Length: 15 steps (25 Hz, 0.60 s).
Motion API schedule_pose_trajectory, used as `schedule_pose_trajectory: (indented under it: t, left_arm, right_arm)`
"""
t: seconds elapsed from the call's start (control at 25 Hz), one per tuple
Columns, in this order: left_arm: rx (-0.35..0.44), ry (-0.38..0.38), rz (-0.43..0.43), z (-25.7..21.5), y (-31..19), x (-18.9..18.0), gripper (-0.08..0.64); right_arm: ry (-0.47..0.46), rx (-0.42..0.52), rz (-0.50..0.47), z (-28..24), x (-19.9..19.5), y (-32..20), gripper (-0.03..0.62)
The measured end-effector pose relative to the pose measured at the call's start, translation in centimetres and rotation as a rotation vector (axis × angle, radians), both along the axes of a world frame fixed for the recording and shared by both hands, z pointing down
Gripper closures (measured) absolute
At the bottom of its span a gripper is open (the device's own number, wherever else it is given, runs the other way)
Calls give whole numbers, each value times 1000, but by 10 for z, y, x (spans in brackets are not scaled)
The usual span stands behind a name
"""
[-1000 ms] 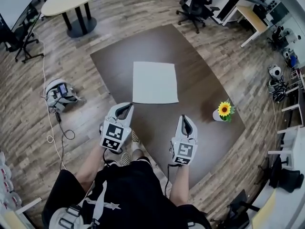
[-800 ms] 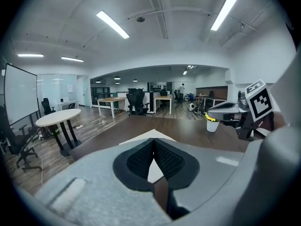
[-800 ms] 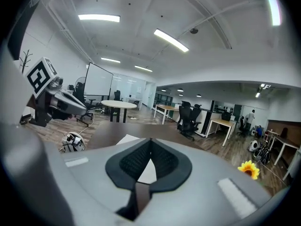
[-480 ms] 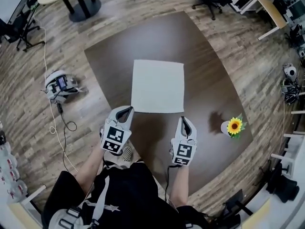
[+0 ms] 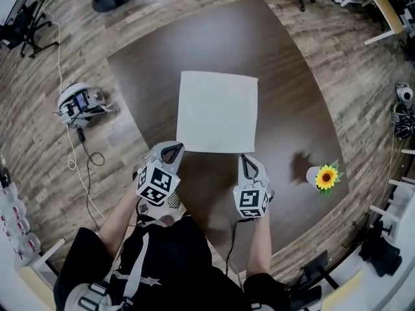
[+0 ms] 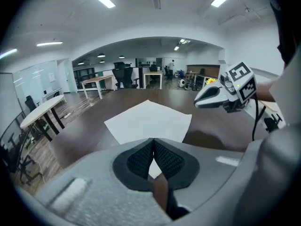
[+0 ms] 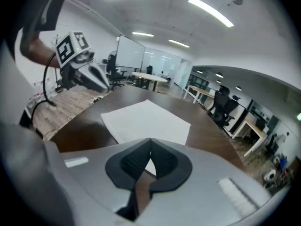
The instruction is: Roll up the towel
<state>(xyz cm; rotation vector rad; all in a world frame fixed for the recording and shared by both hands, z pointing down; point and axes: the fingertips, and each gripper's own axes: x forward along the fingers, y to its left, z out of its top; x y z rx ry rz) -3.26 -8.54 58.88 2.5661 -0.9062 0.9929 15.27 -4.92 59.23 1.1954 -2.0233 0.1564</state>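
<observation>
Lowered toward near edge of towel (image 5: 217,112) since earlier frame: left claw (image 5: 172,149) and right claw (image 5: 248,164), both pressed together, empty; towel flat, unrolled on tabletop (image 5: 288,96); rolling not yet started.

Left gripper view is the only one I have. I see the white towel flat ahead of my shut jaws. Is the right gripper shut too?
Observer: Yes. In its own view the right gripper has its jaws together, nothing between them.
Operator: Where are both grippers against the towel?
Observer: The head view shows the left gripper by the towel's near left corner, the right by its near right corner.
Operator: Anything else on the table?
Observer: A potted sunflower stands right of the towel, apart from it.
</observation>
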Motion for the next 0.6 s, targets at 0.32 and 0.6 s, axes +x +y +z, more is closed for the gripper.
schedule_pose_trajectory:
  t: [0.32, 0.6]
  left_arm:
    - [-20, -223, 355, 28, 19, 12, 482]
    - [-74, -373, 525, 60, 32, 17, 416]
  right_arm:
    - [249, -158, -427, 42, -1, 12, 483]
    - [312, -358, -600, 80, 5, 18, 426]
